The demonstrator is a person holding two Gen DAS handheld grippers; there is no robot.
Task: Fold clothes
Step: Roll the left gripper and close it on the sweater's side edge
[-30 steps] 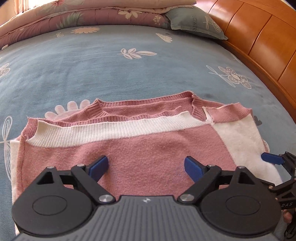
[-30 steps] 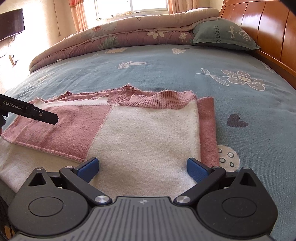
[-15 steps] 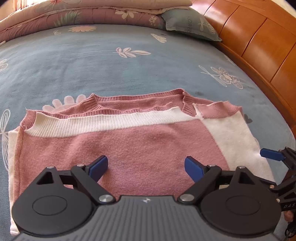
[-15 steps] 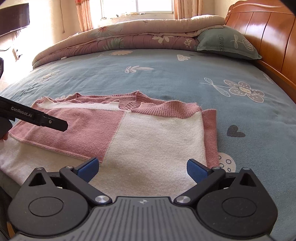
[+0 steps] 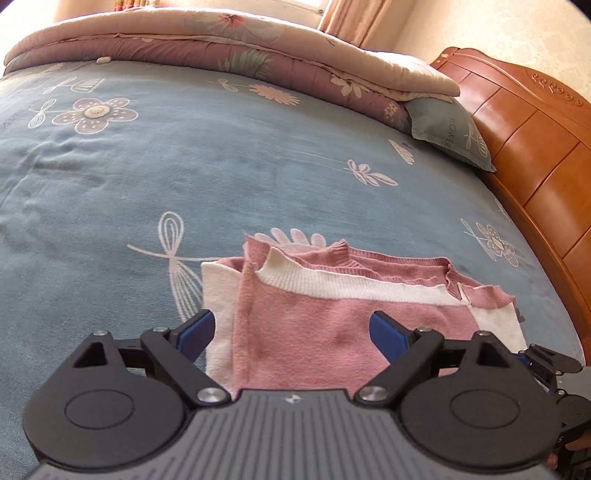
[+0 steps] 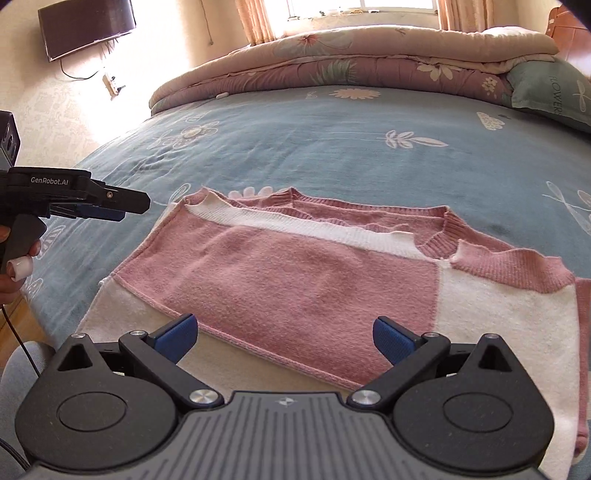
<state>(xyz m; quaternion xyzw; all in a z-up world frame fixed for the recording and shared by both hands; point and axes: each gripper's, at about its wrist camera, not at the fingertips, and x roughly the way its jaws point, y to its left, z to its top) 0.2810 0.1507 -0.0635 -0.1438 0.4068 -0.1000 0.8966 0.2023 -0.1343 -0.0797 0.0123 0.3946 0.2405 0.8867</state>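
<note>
A pink and white knitted sweater [image 5: 332,317] lies folded flat on the blue bed cover; it also shows in the right wrist view [image 6: 325,273]. My left gripper [image 5: 291,332] is open and empty, held above the sweater's left part. My right gripper [image 6: 286,334] is open and empty, held above the sweater's near edge. The left gripper also shows from the side in the right wrist view [image 6: 110,206], off the sweater's left edge. Part of the right gripper shows at the lower right of the left wrist view [image 5: 550,362].
The blue flowered bed cover [image 5: 184,166] spreads all around the sweater. A folded quilt [image 6: 351,62] and a grey-green pillow [image 5: 447,133] lie at the far side. A wooden headboard [image 5: 532,147] runs along the right. A TV [image 6: 88,26] hangs on the wall.
Both grippers have pulled back and risen, and both views have swung left. The left gripper now stands off the sweater's left edge. The sweater has not moved.
</note>
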